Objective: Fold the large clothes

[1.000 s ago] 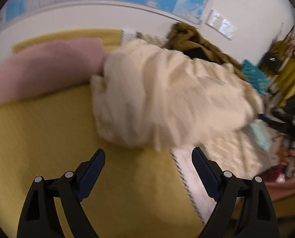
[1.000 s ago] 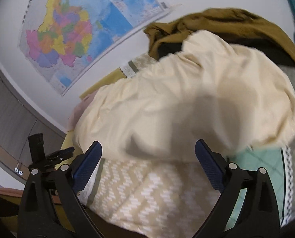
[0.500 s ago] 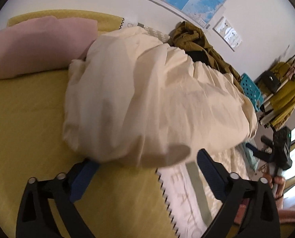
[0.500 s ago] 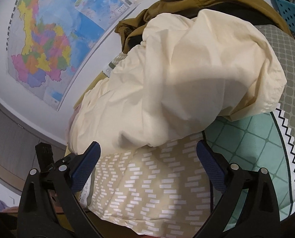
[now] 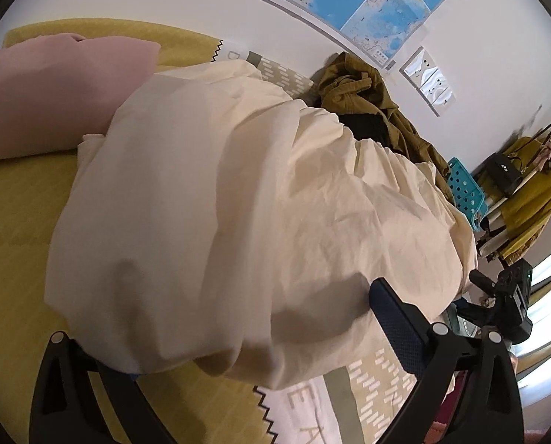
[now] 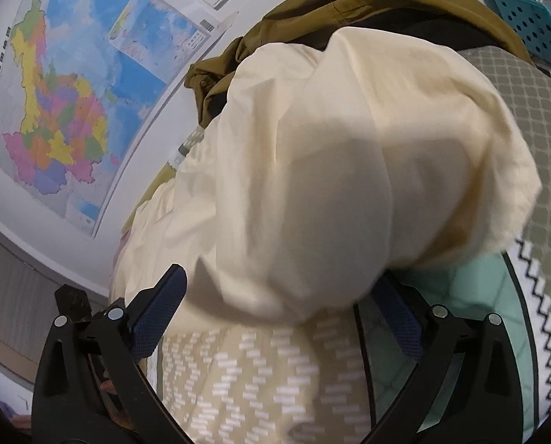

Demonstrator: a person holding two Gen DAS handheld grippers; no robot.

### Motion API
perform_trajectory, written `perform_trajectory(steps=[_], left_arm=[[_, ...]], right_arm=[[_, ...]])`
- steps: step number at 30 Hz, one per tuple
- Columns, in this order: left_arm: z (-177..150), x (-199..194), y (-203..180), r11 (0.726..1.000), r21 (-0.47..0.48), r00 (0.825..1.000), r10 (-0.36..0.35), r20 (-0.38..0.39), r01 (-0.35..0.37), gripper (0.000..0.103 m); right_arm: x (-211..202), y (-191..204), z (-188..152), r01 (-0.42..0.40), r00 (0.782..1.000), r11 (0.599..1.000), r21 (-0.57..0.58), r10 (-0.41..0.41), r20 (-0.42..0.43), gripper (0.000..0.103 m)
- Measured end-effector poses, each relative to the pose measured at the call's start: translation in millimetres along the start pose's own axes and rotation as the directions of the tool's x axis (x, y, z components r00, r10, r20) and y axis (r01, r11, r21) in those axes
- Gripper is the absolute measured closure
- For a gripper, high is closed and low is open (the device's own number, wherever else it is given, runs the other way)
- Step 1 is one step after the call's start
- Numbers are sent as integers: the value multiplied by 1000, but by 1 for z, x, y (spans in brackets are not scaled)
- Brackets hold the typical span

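The cream cloth's near edge is draped over both wide-open claws, left and right; nothing is gripped. Bare bed is seen leftward.

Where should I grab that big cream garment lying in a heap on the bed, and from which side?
Probably the near rounded fold of the cream garment, one gripper at each end. The left gripper and right gripper both stand open around that overhanging edge, so come in low from the near side. No collar, sleeve or hem shows to aim for; behind it lies an olive jacket.
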State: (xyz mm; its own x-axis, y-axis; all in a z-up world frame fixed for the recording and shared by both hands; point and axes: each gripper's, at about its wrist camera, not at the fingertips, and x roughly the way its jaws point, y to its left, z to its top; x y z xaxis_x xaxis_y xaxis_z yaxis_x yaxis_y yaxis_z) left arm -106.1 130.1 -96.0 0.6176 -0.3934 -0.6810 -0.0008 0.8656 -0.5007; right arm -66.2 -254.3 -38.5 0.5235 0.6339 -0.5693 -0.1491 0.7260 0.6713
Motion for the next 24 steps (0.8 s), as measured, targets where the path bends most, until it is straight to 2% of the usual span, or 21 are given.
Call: perform_trajectory(steps=[13,24], left_arm=[[15,16,-11,997,0,997,83,-4,-83,7],[21,23,-12,995,0,994,103,17,-103,7]], right_arm=[[30,4,27,19,997,999,48,-22,74,5],[45,7,40,17,998,1000,26,-19,64,6]])
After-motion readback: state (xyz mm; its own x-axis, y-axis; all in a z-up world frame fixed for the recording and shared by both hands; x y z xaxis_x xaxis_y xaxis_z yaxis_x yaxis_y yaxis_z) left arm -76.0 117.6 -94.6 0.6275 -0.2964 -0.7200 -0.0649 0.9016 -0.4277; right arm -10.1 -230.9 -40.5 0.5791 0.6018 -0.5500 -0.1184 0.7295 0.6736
